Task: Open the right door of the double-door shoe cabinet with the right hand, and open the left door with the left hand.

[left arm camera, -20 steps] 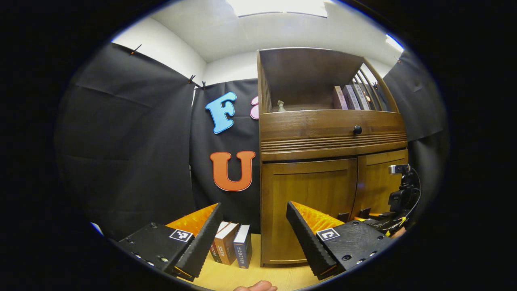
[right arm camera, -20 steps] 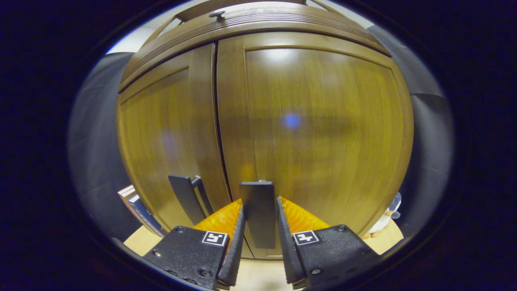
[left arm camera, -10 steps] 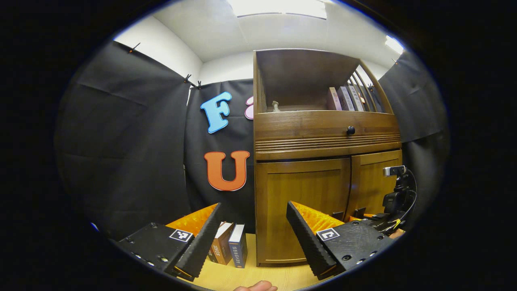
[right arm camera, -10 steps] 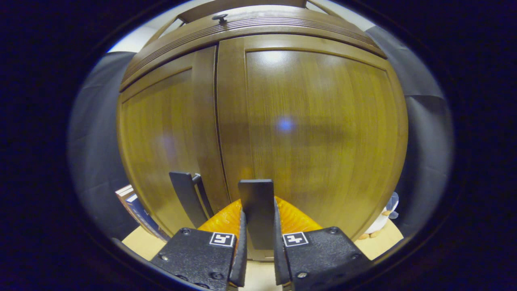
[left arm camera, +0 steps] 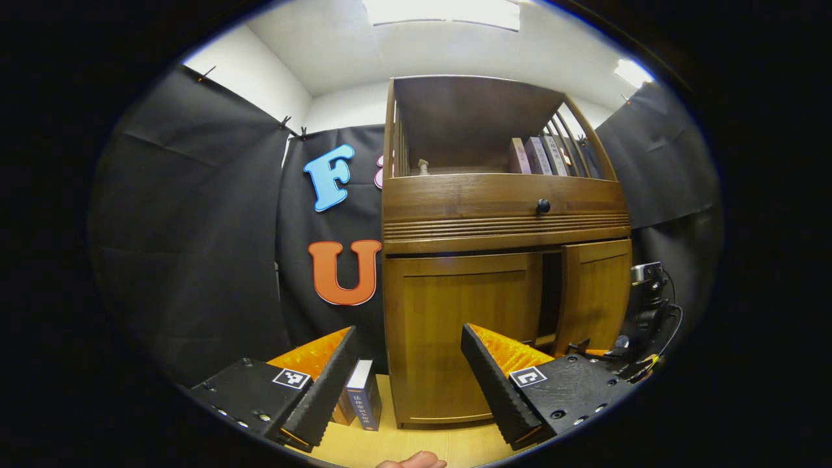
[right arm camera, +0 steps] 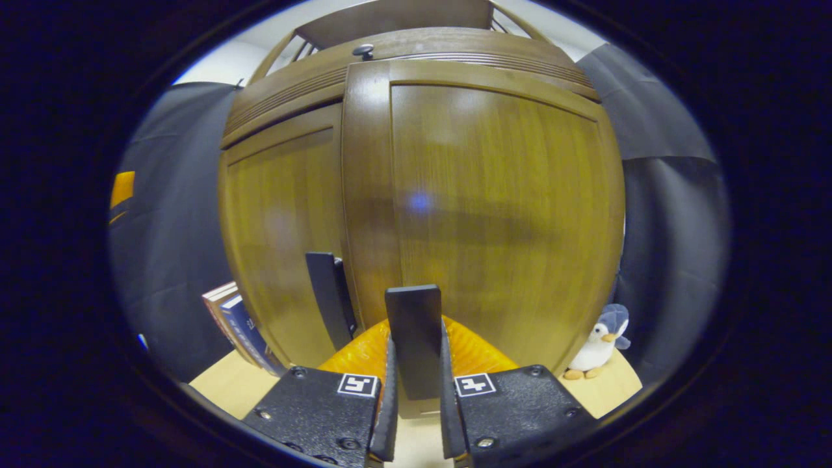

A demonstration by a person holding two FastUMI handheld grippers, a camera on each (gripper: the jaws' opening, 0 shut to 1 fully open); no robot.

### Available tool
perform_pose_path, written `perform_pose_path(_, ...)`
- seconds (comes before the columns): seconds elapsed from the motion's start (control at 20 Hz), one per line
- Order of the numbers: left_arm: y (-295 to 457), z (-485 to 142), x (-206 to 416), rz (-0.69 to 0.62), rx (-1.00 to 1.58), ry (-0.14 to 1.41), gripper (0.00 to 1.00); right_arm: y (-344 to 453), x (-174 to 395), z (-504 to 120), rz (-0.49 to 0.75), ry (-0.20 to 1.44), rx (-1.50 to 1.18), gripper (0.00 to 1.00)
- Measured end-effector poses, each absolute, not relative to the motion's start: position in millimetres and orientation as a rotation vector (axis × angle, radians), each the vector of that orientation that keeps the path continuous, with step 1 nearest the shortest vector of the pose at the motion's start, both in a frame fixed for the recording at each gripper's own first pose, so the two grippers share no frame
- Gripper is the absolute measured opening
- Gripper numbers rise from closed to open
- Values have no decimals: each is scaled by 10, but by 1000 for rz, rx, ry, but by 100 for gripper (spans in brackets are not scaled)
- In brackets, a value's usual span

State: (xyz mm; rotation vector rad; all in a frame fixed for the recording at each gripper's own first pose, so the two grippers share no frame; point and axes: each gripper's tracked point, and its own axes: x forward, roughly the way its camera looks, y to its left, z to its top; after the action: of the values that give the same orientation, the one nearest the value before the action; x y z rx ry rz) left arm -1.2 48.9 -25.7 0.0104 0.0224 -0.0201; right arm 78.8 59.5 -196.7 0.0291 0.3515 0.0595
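Observation:
The wooden shoe cabinet (left arm camera: 500, 195) stands ahead. Its left door (left arm camera: 461, 325) is closed. Its right door (left arm camera: 595, 292) stands slightly ajar, with a dark gap (left arm camera: 551, 292) between the two. My left gripper (left arm camera: 409, 330) is open and holds nothing, some way in front of the left door. My right gripper (right arm camera: 416, 344) is shut on the right door's dark flat handle (right arm camera: 411, 312), low on the right door (right arm camera: 494, 208). The left door's handle (right arm camera: 328, 299) hangs free beside it. The right gripper (left arm camera: 578, 348) also appears at the door's lower edge.
Books (left arm camera: 364, 400) stand on the wooden floor left of the cabinet. A toy penguin (right arm camera: 601, 341) sits at its right. Above the doors are a drawer with a black knob (left arm camera: 543, 206) and an open shelf holding books (left arm camera: 539, 156).
The right gripper closed on the right door's handle and pulled; the door has swung out, opening a dark gap. The cabinet has slid leftward in the left gripper view.

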Motion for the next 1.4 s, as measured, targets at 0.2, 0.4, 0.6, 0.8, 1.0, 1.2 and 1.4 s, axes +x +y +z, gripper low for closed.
perform_pose_path(0.2,266,-296,35,-53,-6,25,95,517,585,-1939,77,327,1,30)
perform_pose_path(0.4,64,-304,20,-87,23,30,100,475,466,-1919,83,330,17,30)
perform_pose_path(0.6,-44,-327,11,-99,32,31,95,395,329,-1902,84,333,22,30)
perform_pose_path(0.8,-166,-357,20,-116,18,44,95,298,190,-1909,83,326,15,30)
perform_pose_path(1.0,-251,-366,53,-138,16,45,95,190,10,-1877,73,327,30,30)
perform_pose_path(1.2,-427,-387,42,-173,33,52,95,18,-180,-1866,48,318,-1,30)
perform_pose_path(1.4,-626,-428,35,-221,16,66,95,-198,-382,-1831,14,322,3,26)
